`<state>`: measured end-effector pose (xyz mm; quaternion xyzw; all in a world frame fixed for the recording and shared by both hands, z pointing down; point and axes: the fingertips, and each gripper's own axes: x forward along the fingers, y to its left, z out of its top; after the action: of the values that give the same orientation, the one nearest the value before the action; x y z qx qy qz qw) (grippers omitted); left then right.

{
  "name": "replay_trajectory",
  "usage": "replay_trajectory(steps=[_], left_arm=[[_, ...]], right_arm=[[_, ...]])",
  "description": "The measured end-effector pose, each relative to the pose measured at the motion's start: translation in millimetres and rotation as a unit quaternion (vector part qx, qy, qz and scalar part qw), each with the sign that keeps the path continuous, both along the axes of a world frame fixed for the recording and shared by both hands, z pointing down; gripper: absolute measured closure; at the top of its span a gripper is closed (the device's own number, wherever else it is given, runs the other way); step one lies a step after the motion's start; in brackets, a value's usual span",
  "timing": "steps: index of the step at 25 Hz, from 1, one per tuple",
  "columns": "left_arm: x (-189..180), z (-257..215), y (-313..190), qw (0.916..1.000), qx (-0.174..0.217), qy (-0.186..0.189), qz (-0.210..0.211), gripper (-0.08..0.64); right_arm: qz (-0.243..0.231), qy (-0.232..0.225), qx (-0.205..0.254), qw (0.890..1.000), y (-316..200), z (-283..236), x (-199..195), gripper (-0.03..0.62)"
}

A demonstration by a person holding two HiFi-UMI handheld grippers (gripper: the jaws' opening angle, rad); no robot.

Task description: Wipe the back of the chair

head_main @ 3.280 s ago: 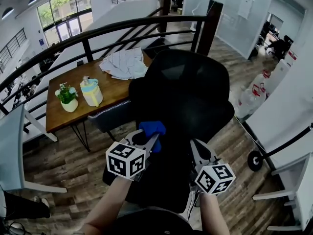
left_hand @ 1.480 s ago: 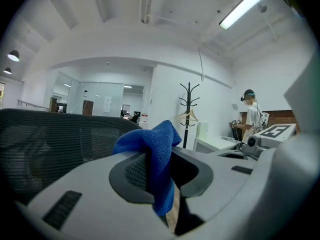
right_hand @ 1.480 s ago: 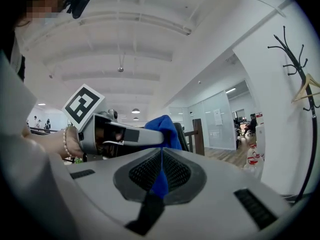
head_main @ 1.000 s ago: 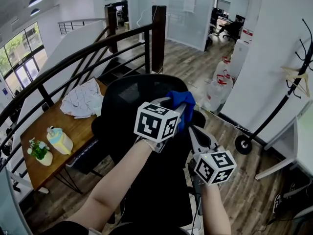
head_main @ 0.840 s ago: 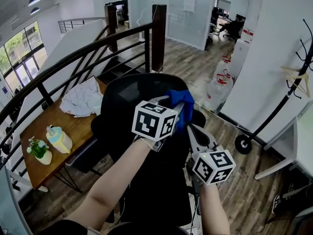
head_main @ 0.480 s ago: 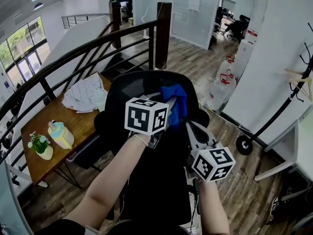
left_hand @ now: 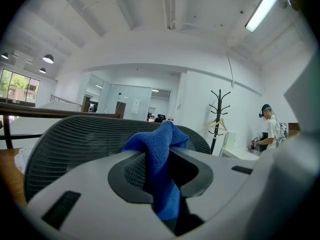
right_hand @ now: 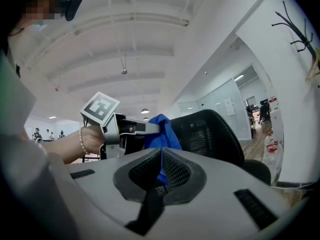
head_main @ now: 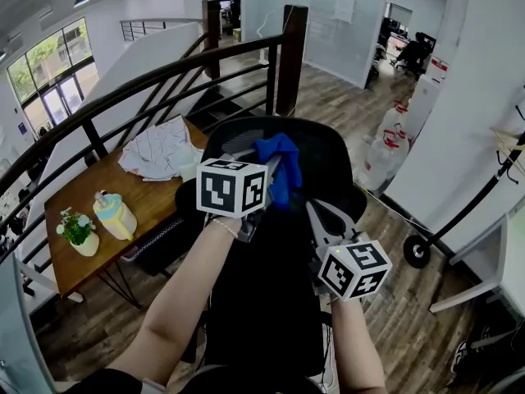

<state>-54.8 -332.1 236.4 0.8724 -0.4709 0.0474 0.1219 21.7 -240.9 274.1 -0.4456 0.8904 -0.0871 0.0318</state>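
Observation:
A black mesh office chair [head_main: 326, 156] stands right in front of me, seen from behind and above. My left gripper [head_main: 275, 169] is shut on a blue cloth [head_main: 279, 161], which lies against the upper part of the chair's back. In the left gripper view the blue cloth [left_hand: 161, 160] hangs pinched between the jaws, with the chair's mesh back [left_hand: 70, 141] just beyond. My right gripper [head_main: 317, 213] hovers lower and to the right, over the chair's back, shut and empty. The right gripper view shows the left gripper [right_hand: 134, 129], the cloth [right_hand: 161, 133] and the chair's back [right_hand: 212, 129].
A wooden table [head_main: 156, 197] to the left carries a potted plant [head_main: 75, 230], a yellow jug [head_main: 115, 214] and crumpled white fabric [head_main: 160, 150]. A black stair railing [head_main: 164, 74] runs behind it. Water bottles [head_main: 384, 150] stand at the right wall, a wheeled stand [head_main: 418, 251] nearby.
The left gripper has carried the blue cloth leftward across the chair's back, from its right part towards the middle. The right gripper has stayed low at the right.

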Motion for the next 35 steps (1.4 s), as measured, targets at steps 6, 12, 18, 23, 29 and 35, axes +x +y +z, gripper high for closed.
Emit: replay_trajectory(steps=[6, 12, 18, 23, 29, 35], left_arm=[[-33.3, 0.9, 8.0, 0.9997, 0.002, -0.004, -0.024, 0.474], [-75.6, 2.4, 19.6, 0.9977, 0.007, 0.019, -0.064, 0.474], [-97.6, 5.4, 32.6, 0.9971, 0.014, 0.009, -0.074, 0.474], [-114.8, 8.5, 42.8, 0.9967, 0.012, 0.011, -0.079, 0.474], [-124.6, 13.0, 53.1, 0.9959, 0.010, 0.020, -0.088, 0.474], [-105.9, 20.1, 68.1, 0.9993, 0.013, 0.024, -0.024, 0.474]], right_arm=[[-0.026, 0.002, -0.003, 1.000, 2.7, 0.4, -26.8, 0.563], [-0.049, 0.003, -0.009, 0.999, 5.7, 4.9, -54.9, 0.563], [-0.063, 0.008, -0.009, 0.998, 9.4, 4.2, -75.1, 0.563], [-0.067, 0.008, -0.009, 0.998, 15.6, 4.4, -86.0, 0.563], [-0.059, 0.009, -0.011, 0.998, 24.7, 5.7, -92.3, 0.563], [-0.022, -0.003, -0.019, 1.000, 32.1, 11.2, -74.2, 0.563]])
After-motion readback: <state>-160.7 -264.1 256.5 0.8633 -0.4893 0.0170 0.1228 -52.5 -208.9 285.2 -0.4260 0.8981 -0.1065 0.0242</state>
